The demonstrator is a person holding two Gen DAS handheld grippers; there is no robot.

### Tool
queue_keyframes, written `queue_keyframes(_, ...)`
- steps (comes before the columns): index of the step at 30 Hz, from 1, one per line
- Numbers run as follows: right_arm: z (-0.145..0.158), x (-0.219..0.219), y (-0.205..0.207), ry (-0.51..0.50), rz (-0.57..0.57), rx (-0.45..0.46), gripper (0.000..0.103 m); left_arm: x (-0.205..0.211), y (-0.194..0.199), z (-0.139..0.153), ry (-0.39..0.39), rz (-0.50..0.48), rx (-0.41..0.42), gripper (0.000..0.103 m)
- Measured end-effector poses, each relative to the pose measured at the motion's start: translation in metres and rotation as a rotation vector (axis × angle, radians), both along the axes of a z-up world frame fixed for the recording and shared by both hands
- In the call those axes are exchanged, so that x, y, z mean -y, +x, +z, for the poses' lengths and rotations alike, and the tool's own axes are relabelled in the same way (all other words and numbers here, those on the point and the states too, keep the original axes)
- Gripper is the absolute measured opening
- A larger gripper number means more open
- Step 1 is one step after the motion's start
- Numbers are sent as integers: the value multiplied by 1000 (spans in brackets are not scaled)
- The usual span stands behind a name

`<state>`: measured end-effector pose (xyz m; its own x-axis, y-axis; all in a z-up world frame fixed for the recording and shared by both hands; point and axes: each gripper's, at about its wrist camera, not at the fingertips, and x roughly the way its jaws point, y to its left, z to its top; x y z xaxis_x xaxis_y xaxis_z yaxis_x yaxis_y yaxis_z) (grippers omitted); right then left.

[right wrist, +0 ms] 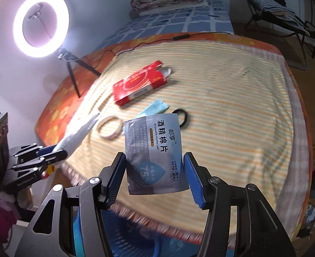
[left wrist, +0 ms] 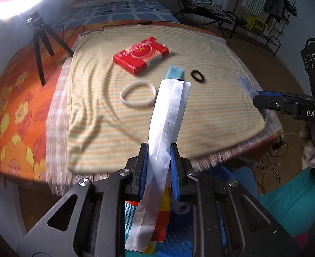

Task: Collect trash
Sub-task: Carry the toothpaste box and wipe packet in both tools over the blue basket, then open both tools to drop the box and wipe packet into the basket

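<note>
**2 wrappers lifted, bin below**

The left tool (left wrist: pixel 158 150) was nearly closed, pinching a long white wrapper (left wrist: pixel 168 115) that stood up between its blue pads. The right tool (right wrist: pixel 155 165) sat about half open, its pads clamping a flat alcohol pad sachet (right wrist: pixel 154 152) edge to edge. Both hung over the near edge of the striped cloth (left wrist: pixel 211 115), with a blue bin (right wrist: pixel 136 231) partly visible beneath. The sachet looked the likelier to slip, since a thin packet held by its edges could buckle. Still on the cloth were a red box (left wrist: pixel 141 54), a white ring (left wrist: pixel 138 97), a black hair tie (left wrist: pixel 197 76) and a blue scrap (left wrist: pixel 174 72).
</note>
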<state>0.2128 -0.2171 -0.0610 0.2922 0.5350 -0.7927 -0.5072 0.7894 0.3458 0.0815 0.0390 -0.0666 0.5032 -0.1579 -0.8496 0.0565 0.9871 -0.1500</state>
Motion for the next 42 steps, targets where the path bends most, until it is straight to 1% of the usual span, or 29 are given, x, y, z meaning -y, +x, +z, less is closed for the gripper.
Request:
queue_keyframes(6, -2, -5, -42, -17, 44, -2, 54, 4, -33, -5, -32, 6, -17, 18)
queue_keyframes(11, -10, -11, -76, -14, 82, -24, 54, 13, -61, -21, -56, 5, -58, 18)
queue_keyframes(15, -21, -18, -103, -36, 119, -42, 54, 18, -77, -36, -72, 8, -96, 18)
queue_keyframes(22, -48, -23, -132, -57, 146, -93, 55, 22, -102, -62, -89, 27, -158, 18)
queue_keyframes(29, -71, -29, -146, -82, 162, -127, 55, 20, -107, -92, -98, 50, -236, 18)
queue_keyframes(33, -81, -30, -153, -96, 166, -146, 55, 22, -104, -108, -72, 53, -264, 18)
queue_keyframes(35, -86, -31, -154, -102, 165, -154, 55, 23, -102, -115, -73, 55, -277, 18)
queue_keyframes(42, -100, -34, -155, -126, 151, -167, 57, 28, -93, -126, -62, 48, -298, 18)
